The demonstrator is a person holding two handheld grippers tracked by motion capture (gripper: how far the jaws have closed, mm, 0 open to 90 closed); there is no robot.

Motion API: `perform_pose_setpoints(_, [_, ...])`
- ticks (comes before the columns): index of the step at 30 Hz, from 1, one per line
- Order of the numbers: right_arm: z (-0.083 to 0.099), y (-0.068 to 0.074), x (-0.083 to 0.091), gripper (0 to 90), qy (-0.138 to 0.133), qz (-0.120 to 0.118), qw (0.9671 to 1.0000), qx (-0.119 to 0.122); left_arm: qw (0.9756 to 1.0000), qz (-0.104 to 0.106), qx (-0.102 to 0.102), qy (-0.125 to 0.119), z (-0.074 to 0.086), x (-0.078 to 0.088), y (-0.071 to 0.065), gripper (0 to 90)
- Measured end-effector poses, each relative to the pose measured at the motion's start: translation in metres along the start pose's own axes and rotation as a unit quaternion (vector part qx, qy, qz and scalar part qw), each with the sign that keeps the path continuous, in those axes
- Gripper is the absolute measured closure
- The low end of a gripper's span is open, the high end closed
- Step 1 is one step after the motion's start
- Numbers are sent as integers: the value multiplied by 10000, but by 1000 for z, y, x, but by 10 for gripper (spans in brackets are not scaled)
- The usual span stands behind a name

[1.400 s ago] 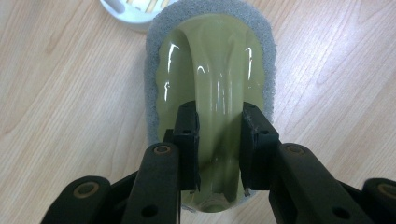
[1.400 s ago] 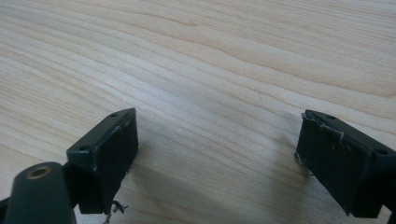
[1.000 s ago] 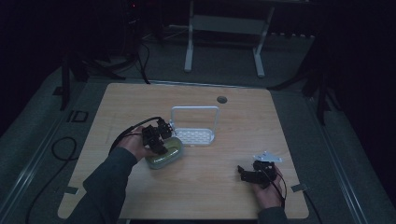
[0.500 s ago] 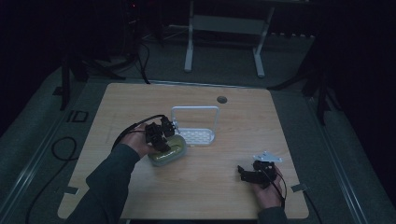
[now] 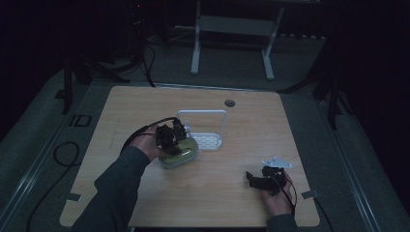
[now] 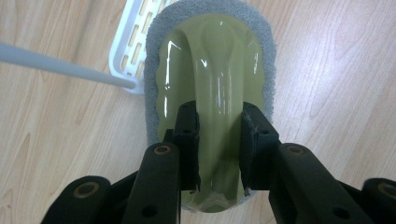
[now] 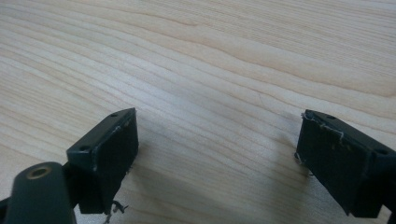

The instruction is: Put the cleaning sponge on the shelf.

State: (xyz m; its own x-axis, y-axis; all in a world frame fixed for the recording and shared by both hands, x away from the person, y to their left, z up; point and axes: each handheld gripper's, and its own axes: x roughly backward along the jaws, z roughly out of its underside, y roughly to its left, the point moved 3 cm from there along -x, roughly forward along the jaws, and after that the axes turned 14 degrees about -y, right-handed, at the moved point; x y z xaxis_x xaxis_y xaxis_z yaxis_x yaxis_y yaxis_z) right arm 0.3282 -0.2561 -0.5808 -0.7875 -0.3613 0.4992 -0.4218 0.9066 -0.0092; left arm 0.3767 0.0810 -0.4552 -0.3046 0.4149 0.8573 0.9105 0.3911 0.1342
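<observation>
A green scrub brush (image 6: 215,70) with a glossy arched handle and a grey pad rim lies on the wooden table (image 5: 232,193), beside a white slotted rack (image 5: 209,140). My left gripper (image 6: 218,135) is shut on the brush's handle, one jaw on each side of it. In the high view the brush (image 5: 186,153) sits just left of table centre under my left gripper (image 5: 170,137). My right gripper (image 5: 256,180) rests low over the table near the front right, open, with bare wood between its jaws (image 7: 215,158).
The white rack has a tall wire frame (image 5: 202,113) standing behind it, and one of its bars (image 6: 60,67) crosses close to the brush. A round grommet hole (image 5: 229,103) sits near the table's far edge. A cable (image 5: 140,133) trails from the left gripper.
</observation>
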Motion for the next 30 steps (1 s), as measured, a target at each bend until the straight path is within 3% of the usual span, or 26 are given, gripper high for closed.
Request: perform_pose_setpoints(30, [0,0,0,124,-7,-3,10000,15,9987,47,-431,-264,-24,-10,1,717])
